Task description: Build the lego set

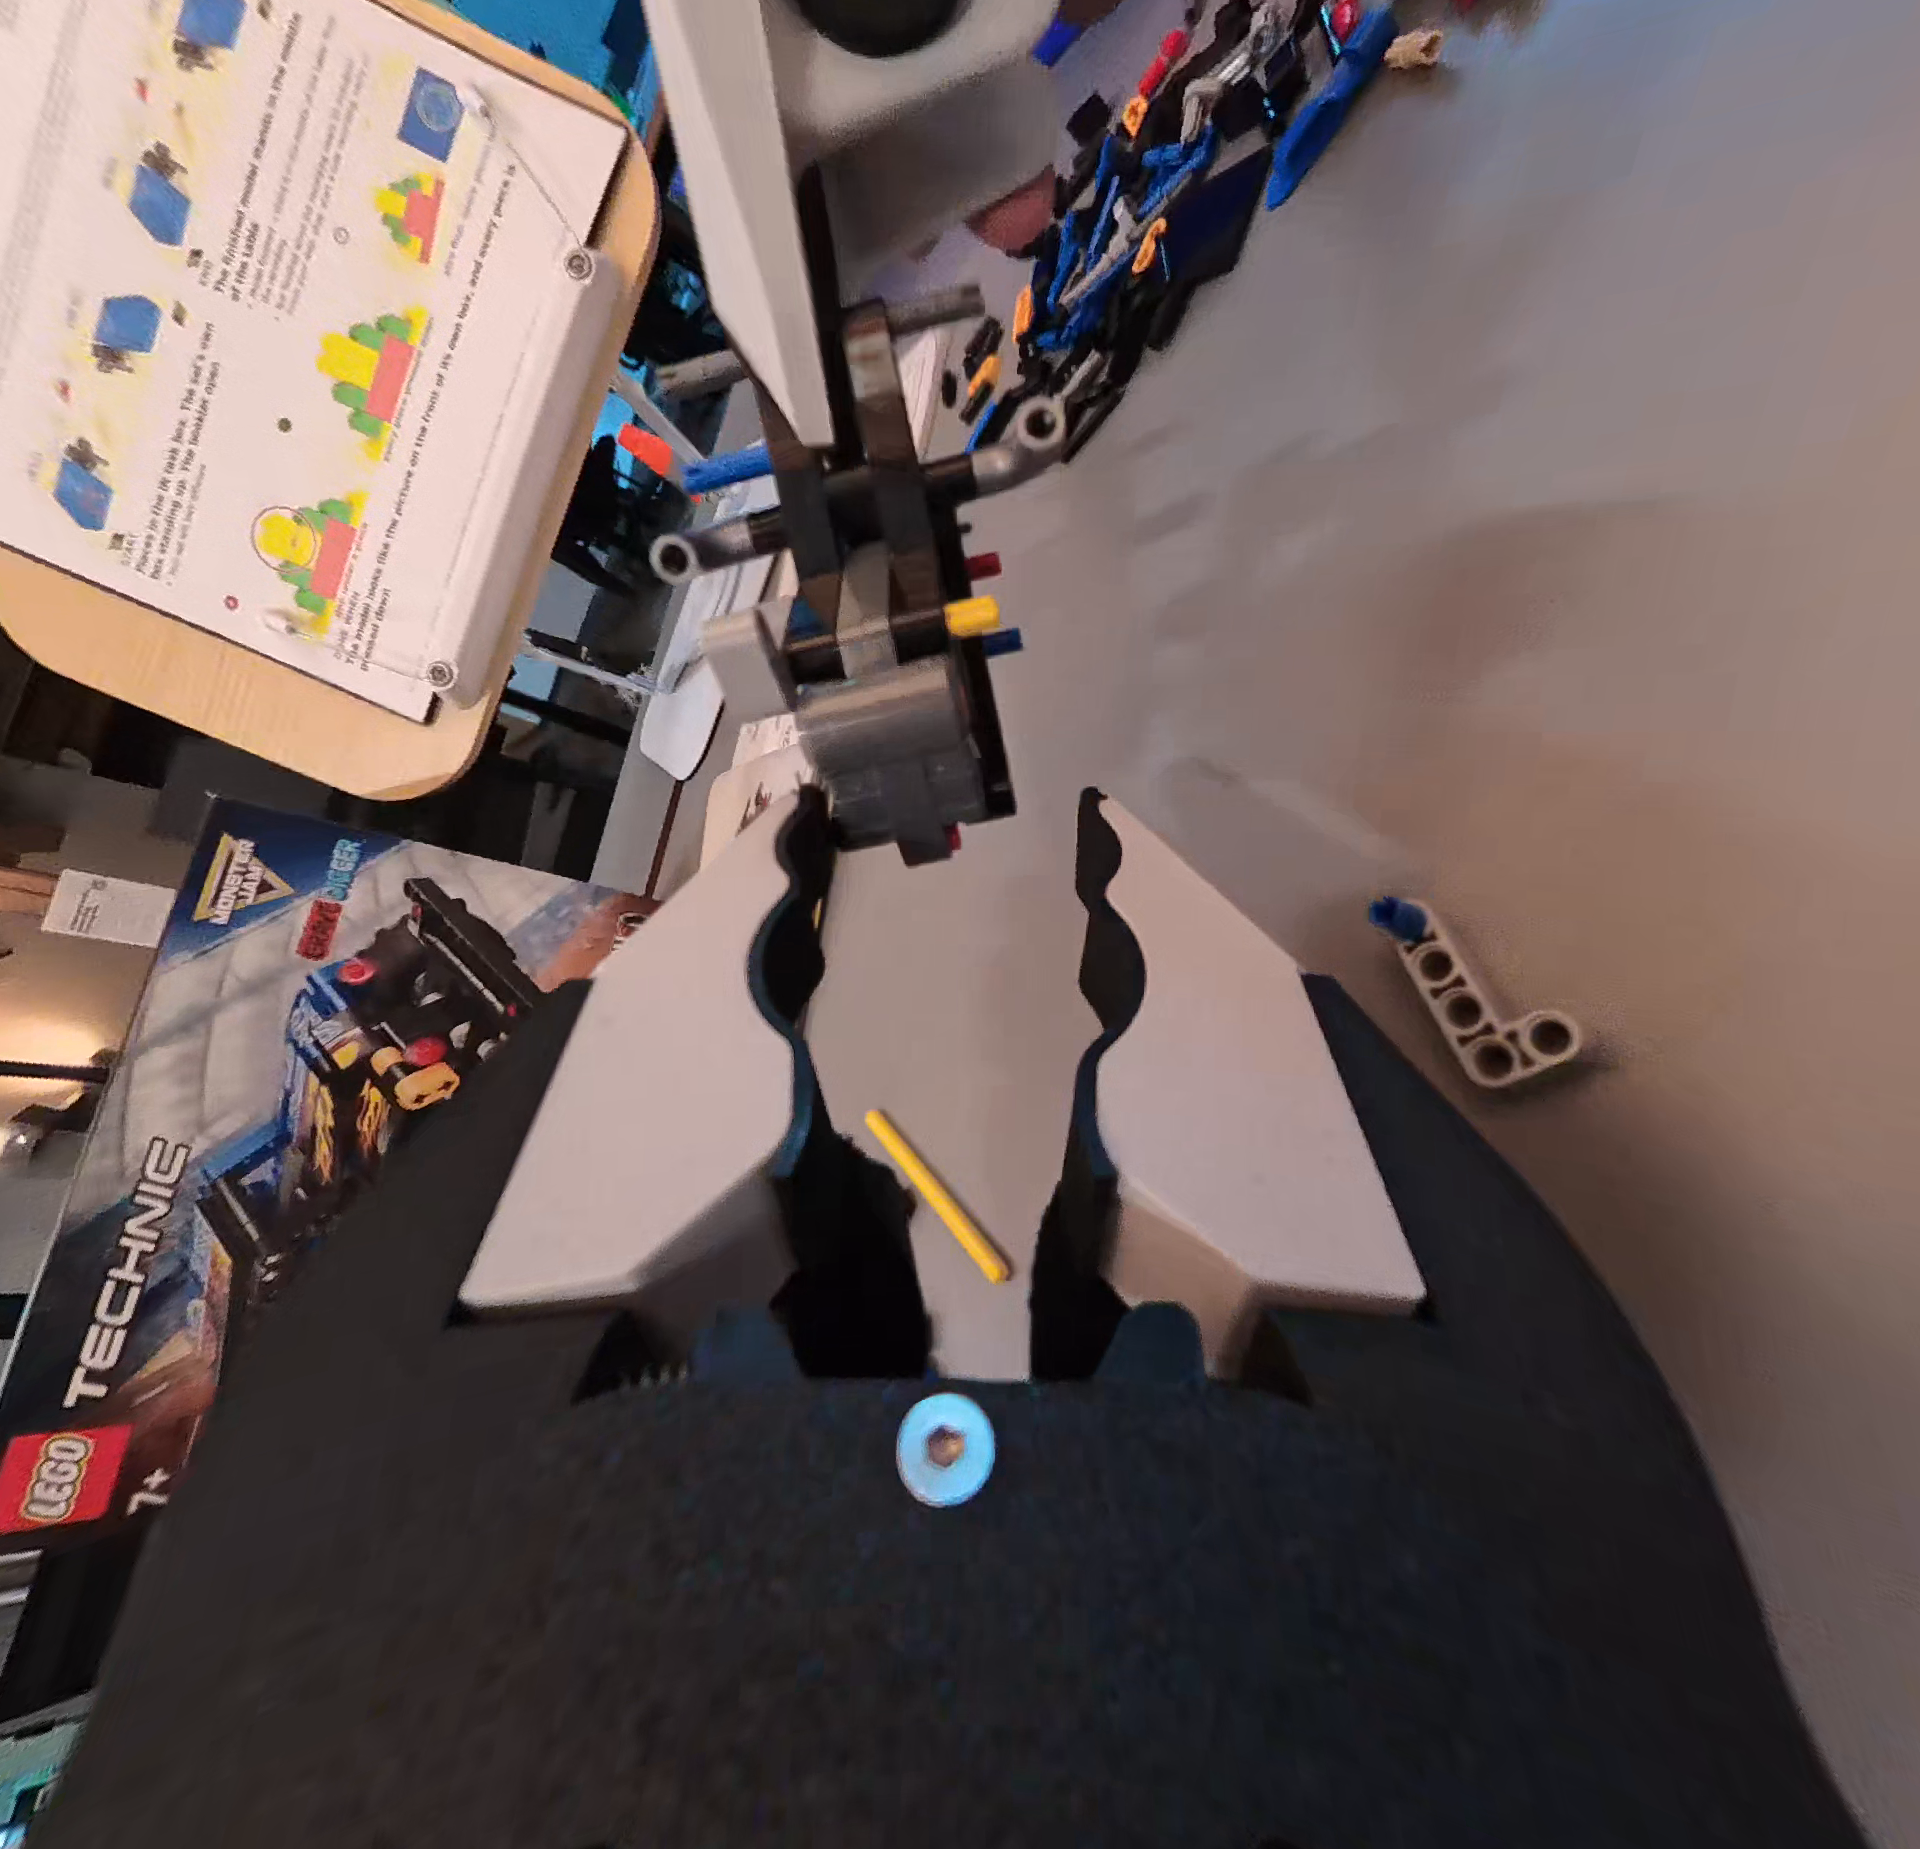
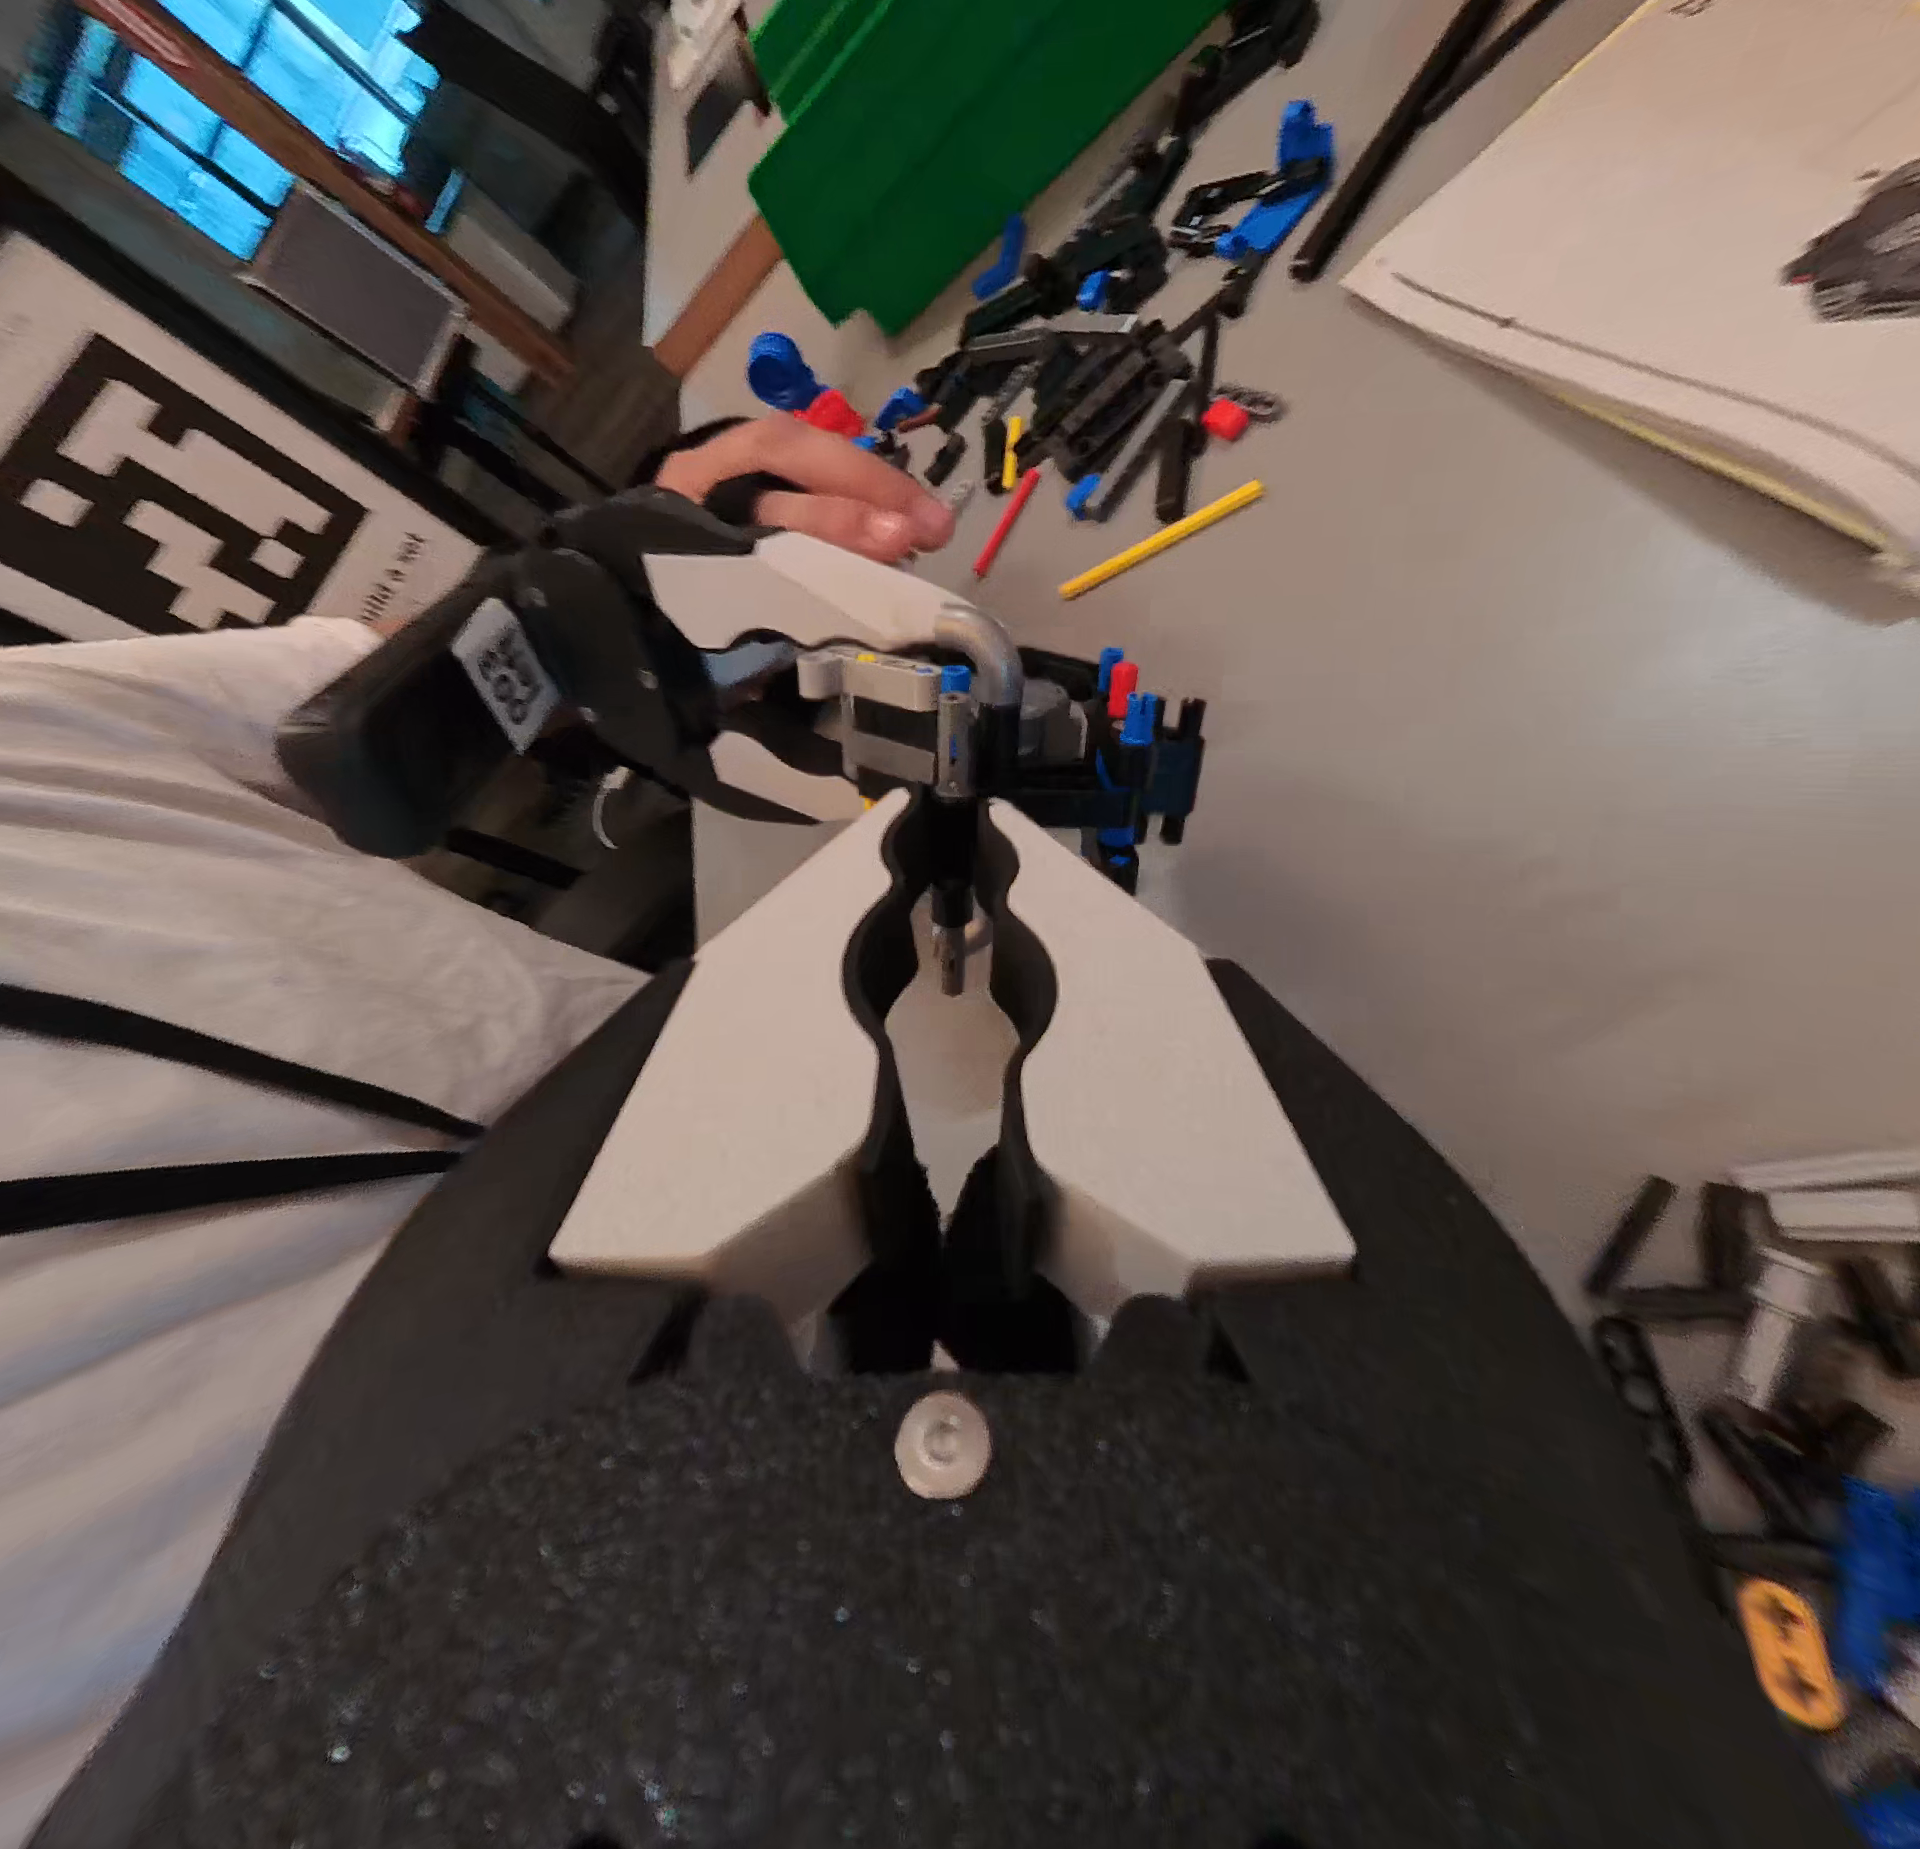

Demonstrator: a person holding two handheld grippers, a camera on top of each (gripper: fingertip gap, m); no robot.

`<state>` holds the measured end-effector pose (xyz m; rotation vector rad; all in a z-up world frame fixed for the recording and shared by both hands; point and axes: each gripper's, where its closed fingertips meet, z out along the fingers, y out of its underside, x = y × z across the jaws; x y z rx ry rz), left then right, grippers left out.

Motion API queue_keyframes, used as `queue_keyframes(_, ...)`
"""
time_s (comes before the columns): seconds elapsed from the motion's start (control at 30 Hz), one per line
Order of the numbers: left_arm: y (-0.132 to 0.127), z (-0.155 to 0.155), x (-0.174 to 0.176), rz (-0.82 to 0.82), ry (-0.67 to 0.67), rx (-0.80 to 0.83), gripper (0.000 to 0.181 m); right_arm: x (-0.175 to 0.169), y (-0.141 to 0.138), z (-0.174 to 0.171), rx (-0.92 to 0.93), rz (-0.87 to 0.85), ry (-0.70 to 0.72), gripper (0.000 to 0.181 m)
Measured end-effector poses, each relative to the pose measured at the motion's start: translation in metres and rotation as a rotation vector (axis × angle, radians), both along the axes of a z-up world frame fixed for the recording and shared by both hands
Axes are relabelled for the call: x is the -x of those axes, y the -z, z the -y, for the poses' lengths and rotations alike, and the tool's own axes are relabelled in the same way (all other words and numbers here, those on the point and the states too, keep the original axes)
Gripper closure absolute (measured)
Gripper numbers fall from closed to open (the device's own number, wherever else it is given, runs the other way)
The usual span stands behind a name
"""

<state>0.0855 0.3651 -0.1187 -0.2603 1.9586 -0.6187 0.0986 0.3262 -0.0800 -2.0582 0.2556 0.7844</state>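
Yellow axle (image 1: 937,1197) between hand-held gripper (image 1: 951,812) fingers

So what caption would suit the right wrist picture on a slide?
Right gripper pinches an axle on the model, which the left gripper steadies above the table.

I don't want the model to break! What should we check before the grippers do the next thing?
1. Right gripper clamped on the black axle: ok.
2. Left gripper gripping the model: not ok, jaws wide; only one finger tip seems to meet it.
3. Yellow axle free to pick: ok, lying loose on the table.
4. Grey L-beam with its blue pin nearby: ok.
5. Black axle pushed fully in: cannot tell.
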Motion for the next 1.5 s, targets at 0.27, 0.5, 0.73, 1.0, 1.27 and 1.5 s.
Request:
queue_keyframes(0.27, -0.013, 0.005, 0.002, 0.001, 0.006, 0.141, 0.152, 0.003, -0.005, -0.002, -0.044, -0.085, -0.018, 0.175)
queue_keyframes(0.5, -0.029, 0.01, -0.001, -0.228, 0.061, 0.589, 0.153, -0.009, -0.034, -0.003, -0.254, -0.031, -0.015, 0.156)
queue_keyframes(0.73, -0.032, 0.009, -0.008, -0.458, 0.116, 0.89, 0.153, -0.041, -0.05, 0.009, -0.437, 0.106, 0.117, 0.144)
queue_keyframes(1.0, -0.031, 0.009, -0.019, -0.664, 0.174, 1.073, 0.153, -0.042, -0.015, 0.01, -0.34, 0.324, 0.083, 0.132)
queue_keyframes(1.27, -0.04, 0.007, -0.015, -0.732, 0.249, 1.165, 0.153, -0.023, 0.009, -0.001, -0.321, 0.532, 0.001, 0.122)
queue_keyframes(1.5, -0.05, 0.002, -0.006, -0.743, 0.32, 1.262, 0.153, -0.025, 0.0, -0.008, -0.361, 0.321, 0.052, 0.115)
